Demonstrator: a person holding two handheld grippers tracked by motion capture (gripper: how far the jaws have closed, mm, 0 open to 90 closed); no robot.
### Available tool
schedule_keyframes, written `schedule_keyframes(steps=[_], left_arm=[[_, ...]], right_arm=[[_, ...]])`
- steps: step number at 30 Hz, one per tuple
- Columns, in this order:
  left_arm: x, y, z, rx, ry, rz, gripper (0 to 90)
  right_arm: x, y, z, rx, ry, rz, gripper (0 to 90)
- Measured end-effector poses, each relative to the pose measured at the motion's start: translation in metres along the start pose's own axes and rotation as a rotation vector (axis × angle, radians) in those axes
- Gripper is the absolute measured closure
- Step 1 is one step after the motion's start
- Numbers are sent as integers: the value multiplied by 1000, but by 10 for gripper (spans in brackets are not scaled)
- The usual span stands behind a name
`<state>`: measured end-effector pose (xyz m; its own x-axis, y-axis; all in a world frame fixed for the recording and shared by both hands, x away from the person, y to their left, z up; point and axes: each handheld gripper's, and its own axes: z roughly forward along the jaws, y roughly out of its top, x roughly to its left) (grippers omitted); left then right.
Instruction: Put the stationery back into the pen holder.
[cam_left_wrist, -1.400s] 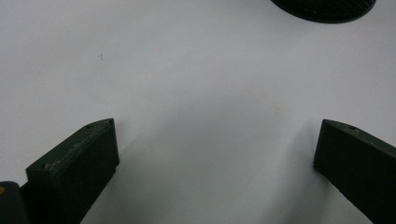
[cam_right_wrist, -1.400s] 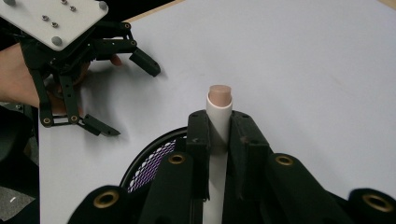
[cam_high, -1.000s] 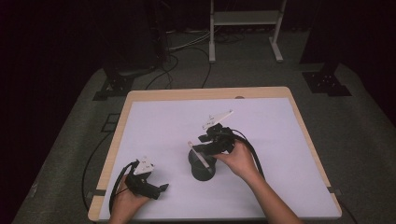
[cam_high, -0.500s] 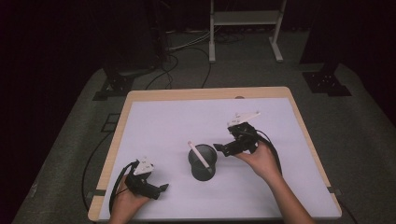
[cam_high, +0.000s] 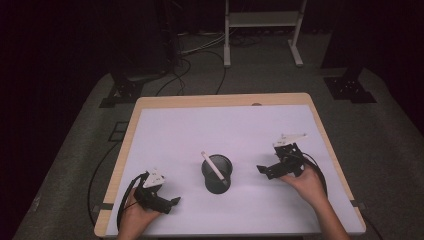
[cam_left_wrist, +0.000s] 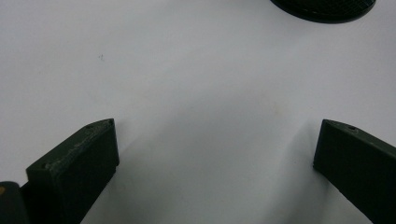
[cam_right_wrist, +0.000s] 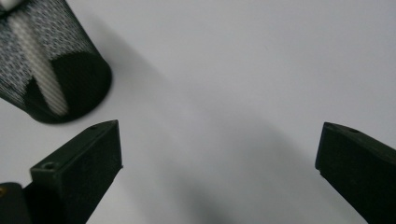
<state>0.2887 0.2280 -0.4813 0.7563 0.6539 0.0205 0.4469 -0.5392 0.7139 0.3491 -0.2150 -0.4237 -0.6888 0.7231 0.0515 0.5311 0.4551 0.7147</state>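
A black mesh cup (cam_high: 217, 175) stands upright at the middle of the white table top (cam_high: 210, 130). A white stick (cam_high: 214, 167) leans inside it, its upper end poking out to the left. My right gripper (cam_high: 270, 167) is to the right of the cup, apart from it. Its jaws have just been opening and now stand wide with nothing between them. The right gripper view (cam_right_wrist: 219, 130) shows the cup (cam_right_wrist: 70, 79) and the stick (cam_right_wrist: 37, 65) at the upper left. My left gripper (cam_high: 170, 204) rests open near the front left, with the cup's base (cam_left_wrist: 327, 7) beyond it.
The table has a wooden rim (cam_high: 220, 100) and drops off on all sides. Cables (cam_high: 190, 65), dark stands (cam_high: 125, 90) and a white frame (cam_high: 260, 30) sit on the grey floor behind it.
My right gripper has moved to the right, away from the cup, and its jaws have opened; the white stick stays in the cup. The left gripper has not moved.
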Motion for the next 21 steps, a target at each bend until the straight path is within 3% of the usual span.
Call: schedule_keyframes(steps=[6,8,14,21], left_arm=[[0,0,0,0,0,-1,0],[0,0,0,0,0,-1,0],[0,0,0,0,-1,-2,0],[0,0,0,0,-1,-3,0]], right_arm=[[-14,-36,-5,46,-88,-6,0],[-17,-49,-7,54,-112,12,0],[-29,-74,-9,107,-145,41,0],[-34,-88,-9,47,-127,59,0]])
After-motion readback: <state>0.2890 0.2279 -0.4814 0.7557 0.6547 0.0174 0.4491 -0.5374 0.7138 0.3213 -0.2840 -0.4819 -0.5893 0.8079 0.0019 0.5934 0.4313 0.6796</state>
